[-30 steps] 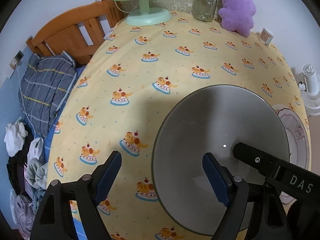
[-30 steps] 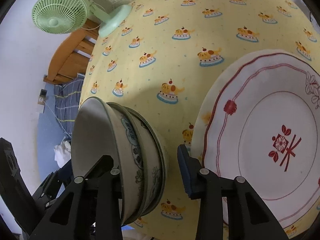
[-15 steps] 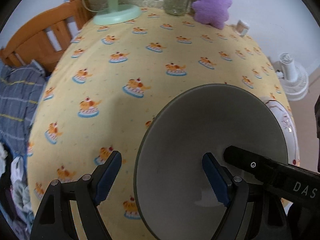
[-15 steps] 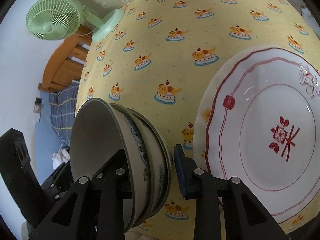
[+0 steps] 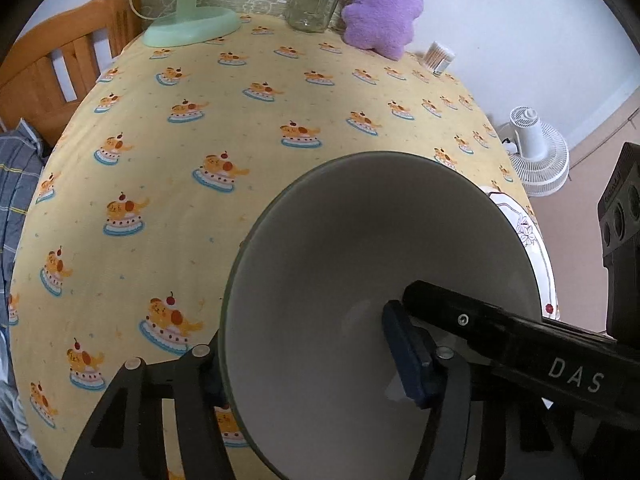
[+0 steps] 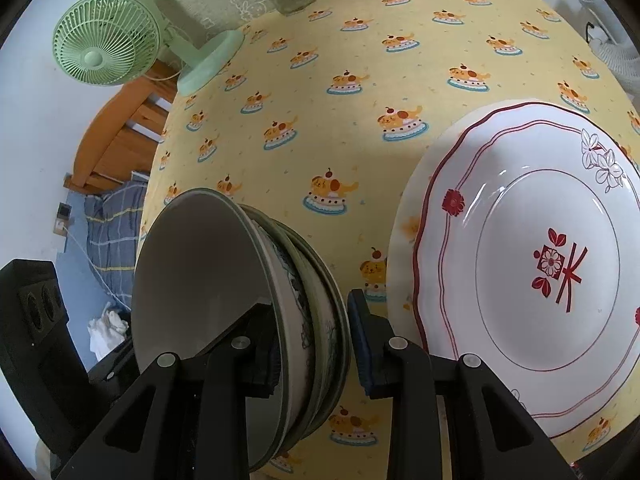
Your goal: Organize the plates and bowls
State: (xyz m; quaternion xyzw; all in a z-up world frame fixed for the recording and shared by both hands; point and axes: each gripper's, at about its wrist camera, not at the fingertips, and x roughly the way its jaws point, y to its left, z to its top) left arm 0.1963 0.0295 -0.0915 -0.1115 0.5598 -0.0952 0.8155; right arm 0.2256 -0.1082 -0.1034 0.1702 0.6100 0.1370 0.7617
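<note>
I find the bowls (image 6: 248,312) already nested, tipped at the near left of the table (image 6: 360,40); the plate (image 6: 540,264) lies flat on the right. Setting the stack down remains. My right tool (image 6: 312,344) clamps the stacked rims. My left tool (image 5: 312,364) is closing across the bowl wall.

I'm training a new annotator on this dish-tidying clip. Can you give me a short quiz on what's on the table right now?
1. True or false: the red-patterned plate lies flat on the yellow tablecloth.
2. What is the right gripper clamped on? A) a mug B) nested bowls C) the plate
3. What purple thing stands beside the glass jar?
Key: 1 true; 2 B; 3 a plush toy.
</note>
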